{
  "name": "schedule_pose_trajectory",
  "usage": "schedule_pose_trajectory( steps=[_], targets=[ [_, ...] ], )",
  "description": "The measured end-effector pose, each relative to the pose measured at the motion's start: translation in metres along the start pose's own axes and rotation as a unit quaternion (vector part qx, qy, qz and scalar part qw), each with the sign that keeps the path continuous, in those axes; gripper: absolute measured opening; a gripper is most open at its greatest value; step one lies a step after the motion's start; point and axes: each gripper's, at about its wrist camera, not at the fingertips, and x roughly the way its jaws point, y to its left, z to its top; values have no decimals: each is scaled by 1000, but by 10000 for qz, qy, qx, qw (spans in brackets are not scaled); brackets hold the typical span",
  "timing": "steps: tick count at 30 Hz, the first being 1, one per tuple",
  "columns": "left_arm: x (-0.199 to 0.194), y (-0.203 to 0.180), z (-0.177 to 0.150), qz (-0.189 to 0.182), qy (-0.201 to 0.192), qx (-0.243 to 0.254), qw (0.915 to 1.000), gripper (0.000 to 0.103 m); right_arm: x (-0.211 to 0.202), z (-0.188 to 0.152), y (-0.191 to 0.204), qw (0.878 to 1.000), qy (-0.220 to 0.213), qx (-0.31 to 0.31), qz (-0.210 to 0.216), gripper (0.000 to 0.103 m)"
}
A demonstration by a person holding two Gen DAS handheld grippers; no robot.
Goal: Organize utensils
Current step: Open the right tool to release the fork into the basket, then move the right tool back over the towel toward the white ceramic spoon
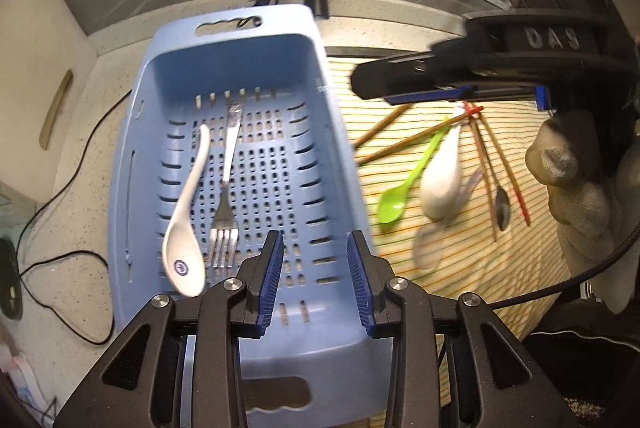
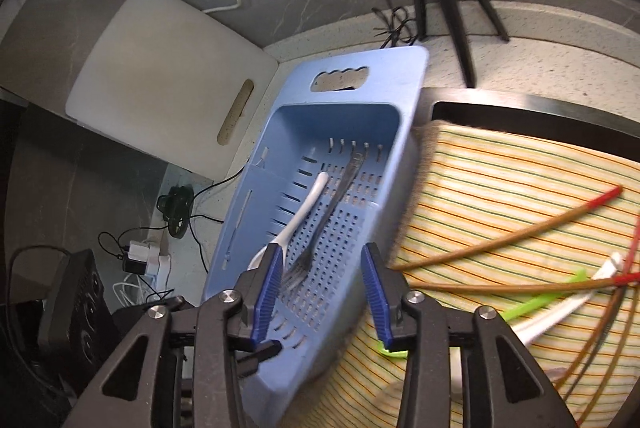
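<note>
left claw apart, empty, above basket; right claw apart, empty, over basket edge

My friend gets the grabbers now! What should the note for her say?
Left gripper: open, empty, above the pale blue slotted plastic basket.
Right gripper: open, empty, over the basket's edge.
Done: white ceramic soup spoon and steel fork lie in the basket.
Left: on the striped cloth mat wait a lime green plastic spoon, another white ceramic spoon, a dark metal spoon and red-tipped brown chopsticks.
</note>
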Motion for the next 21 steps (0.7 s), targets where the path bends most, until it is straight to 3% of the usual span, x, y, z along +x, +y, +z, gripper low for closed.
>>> schedule_pose_trajectory(
  steps=[8, 10, 21],
  targets=[
    [-11, -33, -9, -112, -150, 186, 9997, 32, -73, -33, -36, 9964, -671, -299, -425, 56],
    [-13, -41, -11, -166, -175, 223, 9995, 32, -94, -44, -50, 9942, -920, -256, -487, 79],
    [-8, -90, -23, -281, -175, 631, 9975, 32, -177, -104, -132, 9750, -1788, 956, -906, 81]
  ],
)
